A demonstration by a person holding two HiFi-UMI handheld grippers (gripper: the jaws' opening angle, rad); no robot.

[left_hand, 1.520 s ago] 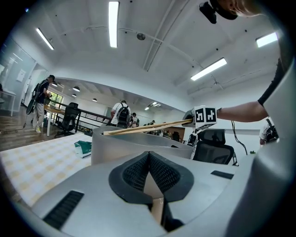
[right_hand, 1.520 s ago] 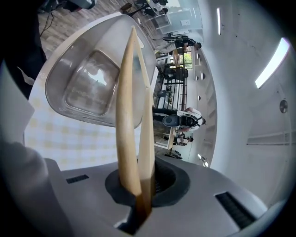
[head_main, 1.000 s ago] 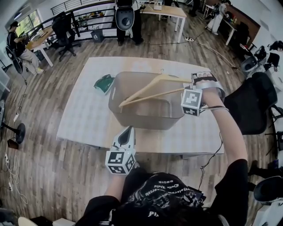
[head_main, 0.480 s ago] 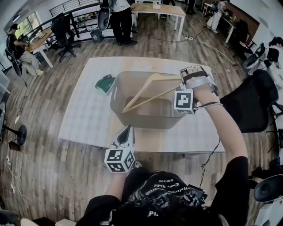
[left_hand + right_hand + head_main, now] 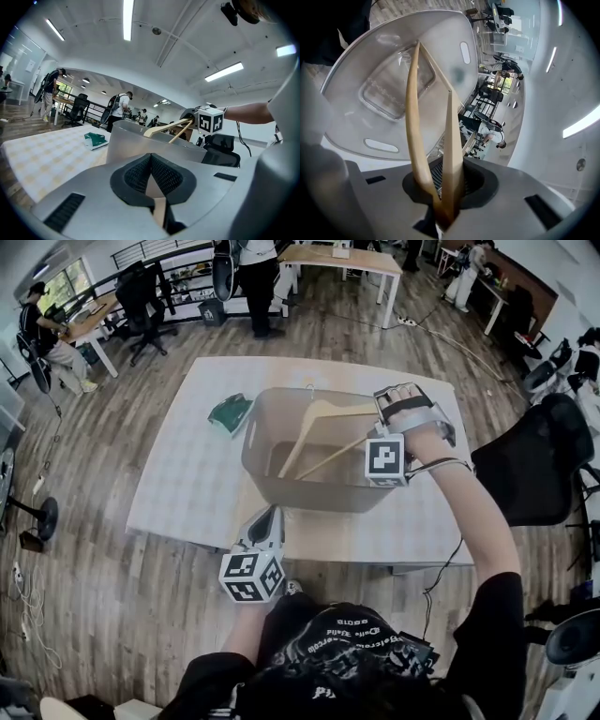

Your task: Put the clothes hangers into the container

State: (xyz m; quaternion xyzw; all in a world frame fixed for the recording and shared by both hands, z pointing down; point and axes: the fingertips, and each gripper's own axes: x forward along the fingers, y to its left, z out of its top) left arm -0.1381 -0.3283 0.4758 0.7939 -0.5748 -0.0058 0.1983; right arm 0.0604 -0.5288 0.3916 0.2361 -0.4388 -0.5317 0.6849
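My right claw hangs over the right rim of the bin. Its jaws have just been opening and now stand a little apart, loose about the corner of the wooden hanger that sits between them. The hanger runs ahead of the claw and slopes down into the bin, its far end low inside. My left claw is pinched together on nothing, over the table's near edge, with the bin's wall just ahead. Farther off to that claw's left, a green thing lies on the table.
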